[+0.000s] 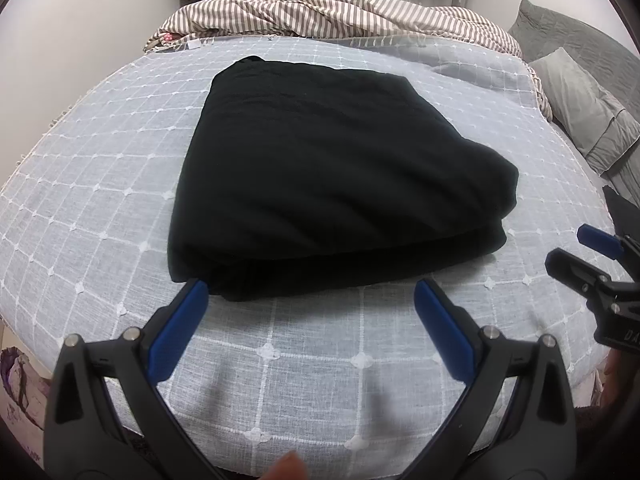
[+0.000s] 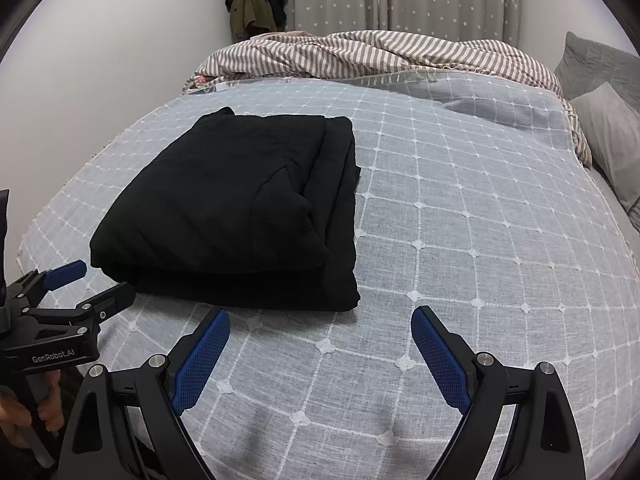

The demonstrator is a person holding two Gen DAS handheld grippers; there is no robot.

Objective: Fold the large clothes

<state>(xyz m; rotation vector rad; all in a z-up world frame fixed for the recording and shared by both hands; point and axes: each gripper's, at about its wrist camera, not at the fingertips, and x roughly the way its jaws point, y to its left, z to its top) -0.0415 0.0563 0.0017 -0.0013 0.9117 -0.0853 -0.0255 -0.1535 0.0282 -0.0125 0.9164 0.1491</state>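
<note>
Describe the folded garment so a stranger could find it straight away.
Start at the bed with the pale blue checked cover. On it lies a black garment, folded into a thick stack. It is the only dark, plain item; the crumpled blanket behind is striped.

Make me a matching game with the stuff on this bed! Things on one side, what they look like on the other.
Things:
1. folded garment
2. blanket
3. bed cover
4. pillow

Looks:
A. plain grey
B. black
C. brown and white stripes
D. light blue with a white grid

Pairs: 1-B, 2-C, 3-D, 4-A
</note>
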